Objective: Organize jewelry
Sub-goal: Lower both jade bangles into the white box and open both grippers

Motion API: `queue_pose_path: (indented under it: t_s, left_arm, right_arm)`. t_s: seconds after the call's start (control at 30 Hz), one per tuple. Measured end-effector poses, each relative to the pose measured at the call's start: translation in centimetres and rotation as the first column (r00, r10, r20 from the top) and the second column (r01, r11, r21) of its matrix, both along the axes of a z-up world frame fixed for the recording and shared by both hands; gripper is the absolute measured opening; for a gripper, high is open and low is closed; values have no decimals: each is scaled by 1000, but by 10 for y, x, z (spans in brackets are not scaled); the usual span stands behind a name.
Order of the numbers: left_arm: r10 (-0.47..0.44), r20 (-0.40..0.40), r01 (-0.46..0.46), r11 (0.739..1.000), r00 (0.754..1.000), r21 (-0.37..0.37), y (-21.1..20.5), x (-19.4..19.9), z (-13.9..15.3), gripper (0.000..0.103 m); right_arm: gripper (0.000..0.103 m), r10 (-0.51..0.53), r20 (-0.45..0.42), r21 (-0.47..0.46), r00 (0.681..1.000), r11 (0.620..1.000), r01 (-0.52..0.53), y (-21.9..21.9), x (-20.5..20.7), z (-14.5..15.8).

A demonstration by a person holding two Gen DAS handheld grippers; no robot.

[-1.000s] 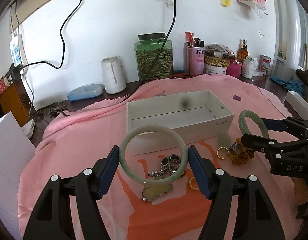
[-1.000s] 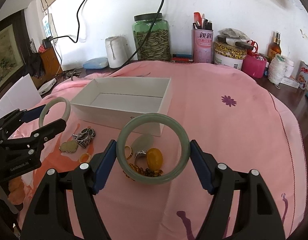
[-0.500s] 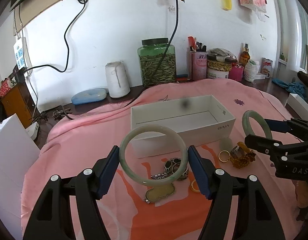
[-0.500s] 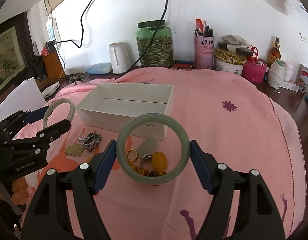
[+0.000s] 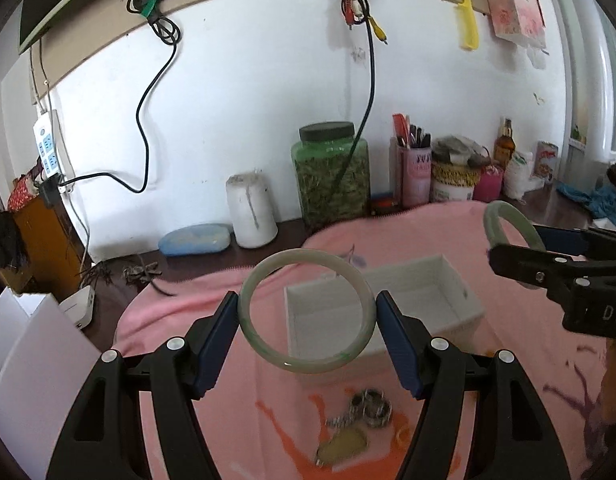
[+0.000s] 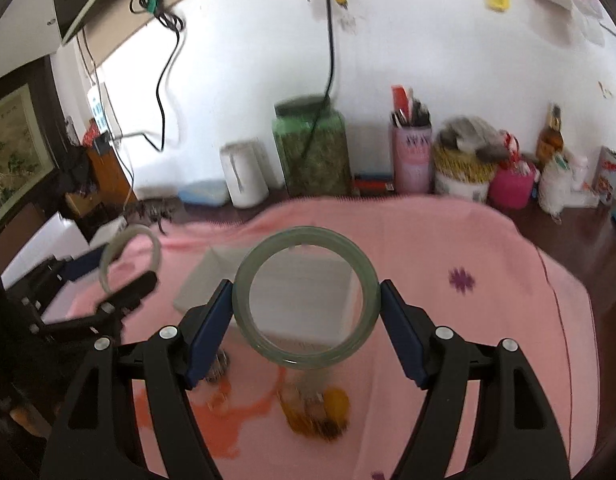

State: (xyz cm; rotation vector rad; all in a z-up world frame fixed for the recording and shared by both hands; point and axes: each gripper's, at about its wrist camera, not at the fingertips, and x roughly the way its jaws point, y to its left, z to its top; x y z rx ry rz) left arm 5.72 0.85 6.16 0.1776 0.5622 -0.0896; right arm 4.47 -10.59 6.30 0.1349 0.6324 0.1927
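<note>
Writing: "DA" on right gripper [image 5: 512,240] | elsewhere blurred, unreadable

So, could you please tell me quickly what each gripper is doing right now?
Left gripper: shut on a pale green bangle.
Right gripper: shut on a darker green bangle.

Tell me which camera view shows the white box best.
The left wrist view. There the white box is fairly sharp, with its open top, inner walls and floor visible behind the held bangle. In the right wrist view the box is motion-blurred and largely covered by the other bangle.
</note>
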Motion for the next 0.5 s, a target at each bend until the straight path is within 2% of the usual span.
queue_pose_path:
  t_s: [0.17,0.5]
  left_arm:
    - [0,-23,-1,999,1000,-33,-6,26,-7,69]
    - [0,-121,-3,1000,993,-30,0,58,-47,69]
  right_arm:
    - [69,7,-17,14,1000,1000,-7,4,22,-8]
    - [69,17,-77,-78,997,997,-23,10,48,-46]
